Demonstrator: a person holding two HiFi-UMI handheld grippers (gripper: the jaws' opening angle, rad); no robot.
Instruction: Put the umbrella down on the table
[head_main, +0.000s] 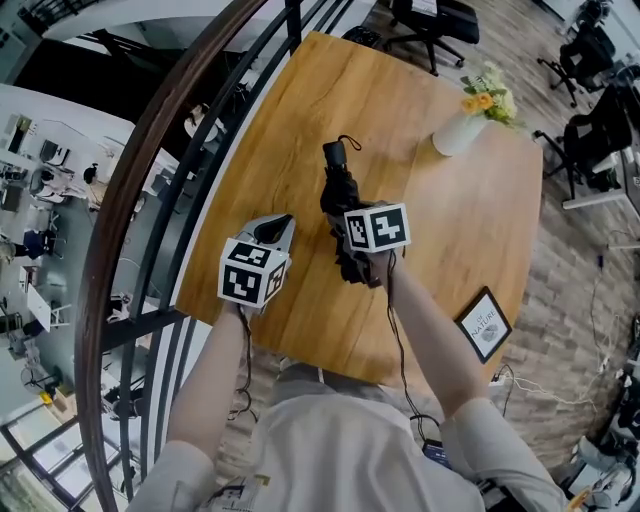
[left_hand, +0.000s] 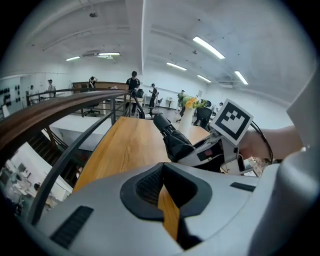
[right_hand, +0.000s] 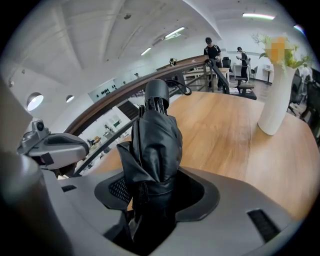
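Umbrella (head_main: 338, 190), black and folded, is clamped between the jaws of the right gripper (head_main: 352, 248) over the middle of the wooden table (head_main: 290, 110), with its handle end pointing far. Left gripper (head_main: 272, 232) hovers just left of it, jaws slightly apart with nothing between them. White vase (head_main: 458, 133) stands at the far right.

The head view looks steeply down on the light wooden bench (head_main: 300, 120); both gripper views skim closely across that same top.
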